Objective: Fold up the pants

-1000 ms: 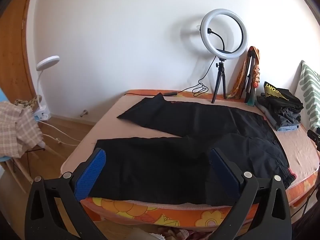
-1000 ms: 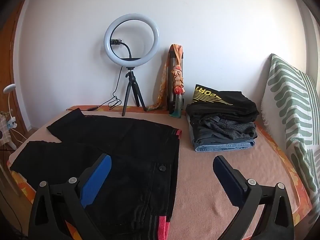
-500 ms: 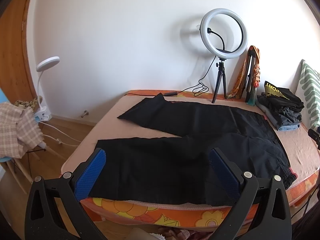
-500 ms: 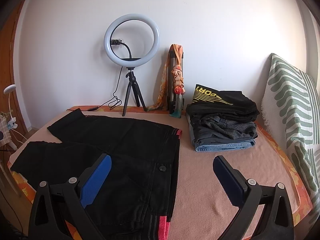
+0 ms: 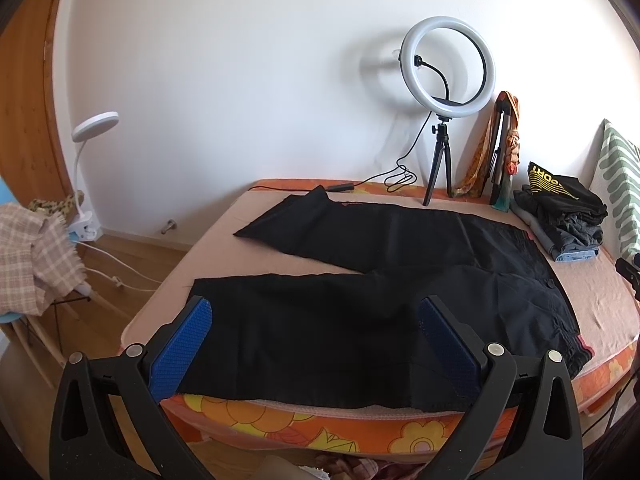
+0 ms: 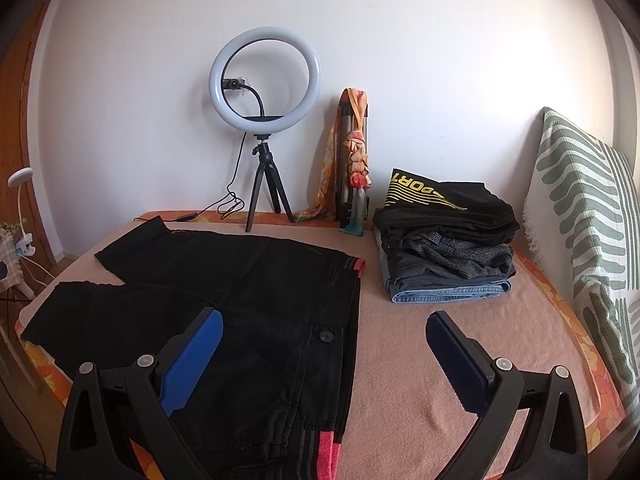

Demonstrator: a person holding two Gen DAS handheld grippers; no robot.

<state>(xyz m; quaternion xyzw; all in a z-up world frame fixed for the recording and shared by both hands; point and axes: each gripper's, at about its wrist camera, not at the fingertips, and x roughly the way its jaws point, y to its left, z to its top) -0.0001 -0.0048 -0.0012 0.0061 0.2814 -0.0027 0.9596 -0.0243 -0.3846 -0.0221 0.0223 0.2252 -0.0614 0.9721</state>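
The black pants [image 5: 372, 280] lie spread flat on the bed [image 6: 420, 344], legs splayed apart toward the left, waistband [image 6: 352, 280] toward the right. The near leg [image 5: 304, 320] runs along the bed's near edge; the far leg [image 5: 352, 228] angles off toward the far left corner. Nothing is folded yet.

The left claw [image 5: 316, 344] hovers over the near leg with its blue pads wide apart and nothing between them. The right claw [image 6: 324, 356] is likewise spread wide and empty, poised above the waist area near the button [image 6: 326, 336].

The step in hand looks like the first fold, bringing one leg over the other. To do it well, I would judge:

- Take the near leg at its hem with the left claw and the near waistband corner with the right, so both ends of that half lift together.
- Pinch only the top layers meant to move; the pink sheet beneath could be caught along with them.
- Carry the near half away and lay it on the far leg, matching hems and side seams, since the legs diverge and need aligning.
- Keep clear of the ring light [image 6: 266, 80] on its tripod and the stack of folded clothes [image 6: 446, 240] at the far right.
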